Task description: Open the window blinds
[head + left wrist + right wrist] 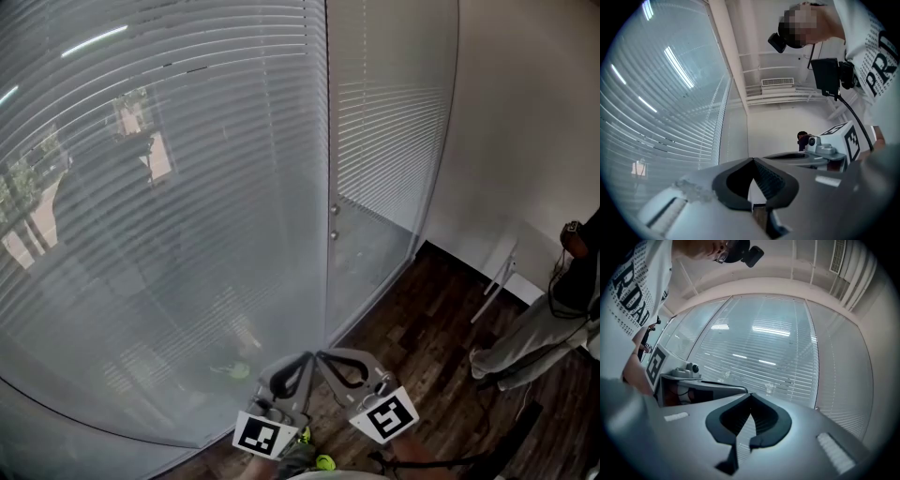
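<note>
Closed white slatted blinds (169,187) hang behind a tall glass wall that fills the left and middle of the head view. They also show in the right gripper view as blinds (754,357) and in the left gripper view as blinds (665,108). Low in the head view my left gripper (305,357) and right gripper (323,355) meet tip to tip just short of the glass. Both are shut with nothing between the jaws. In its own view the left gripper (752,161) shows its tips touching, and so does the right gripper (750,395).
A dark vertical frame post (327,169) divides the glass; a narrower glazed panel (389,122) continues to its right, then a white wall (534,112). A person (553,328) stands at the right on the dark wood floor (422,319). Small yellow-green objects (240,371) lie at the glass base.
</note>
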{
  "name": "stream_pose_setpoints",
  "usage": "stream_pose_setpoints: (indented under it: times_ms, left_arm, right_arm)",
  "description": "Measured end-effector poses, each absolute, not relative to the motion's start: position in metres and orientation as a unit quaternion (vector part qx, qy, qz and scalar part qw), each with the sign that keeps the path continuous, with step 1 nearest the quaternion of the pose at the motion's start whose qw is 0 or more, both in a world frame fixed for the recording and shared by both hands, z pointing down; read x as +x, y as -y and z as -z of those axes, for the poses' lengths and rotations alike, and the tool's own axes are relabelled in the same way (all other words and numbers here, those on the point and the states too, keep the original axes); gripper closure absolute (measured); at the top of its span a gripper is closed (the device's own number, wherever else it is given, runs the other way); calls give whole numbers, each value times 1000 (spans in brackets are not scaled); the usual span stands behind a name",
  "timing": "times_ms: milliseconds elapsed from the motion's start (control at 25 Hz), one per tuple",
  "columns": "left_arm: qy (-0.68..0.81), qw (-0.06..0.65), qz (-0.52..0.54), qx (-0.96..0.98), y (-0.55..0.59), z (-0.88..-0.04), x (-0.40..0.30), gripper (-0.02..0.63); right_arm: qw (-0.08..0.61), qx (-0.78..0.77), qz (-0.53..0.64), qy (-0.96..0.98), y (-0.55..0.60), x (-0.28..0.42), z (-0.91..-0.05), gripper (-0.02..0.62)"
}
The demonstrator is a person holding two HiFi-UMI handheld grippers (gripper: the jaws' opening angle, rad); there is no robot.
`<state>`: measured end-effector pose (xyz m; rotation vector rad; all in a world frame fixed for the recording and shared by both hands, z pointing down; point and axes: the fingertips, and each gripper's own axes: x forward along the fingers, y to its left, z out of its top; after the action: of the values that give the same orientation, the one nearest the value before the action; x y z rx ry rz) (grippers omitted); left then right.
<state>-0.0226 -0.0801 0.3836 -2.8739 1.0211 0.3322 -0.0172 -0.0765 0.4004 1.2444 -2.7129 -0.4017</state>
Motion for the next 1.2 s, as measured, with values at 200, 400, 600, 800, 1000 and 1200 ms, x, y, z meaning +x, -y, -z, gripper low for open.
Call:
stream_pose_setpoints:
  times_ms: [200,400,600,800,1000,1200]
  left_arm:
    - [-321,33,-102,-941,104,-395,-9,618]
    - [-305,40,-103,-946,134,-400,3,618]
    - [-299,40,-112,-947,171,-391,9,618]
    - [-298,35,-121,-946,203,-385,11,618]
    - [-306,70,-120,-942,226,-382,7,617]
    - [-300,60,-128,-943,253,-383,6,618]
  right_arm:
    - [58,425,124,895,100,-4,-410,592]
    - [65,437,129,888,130,9,-413,592]
    - [64,440,137,885,167,15,-405,592]
    - [68,440,142,884,200,16,-402,592]
    - [68,439,151,883,226,13,-399,592]
    - [55,441,154,882,253,12,-396,592]
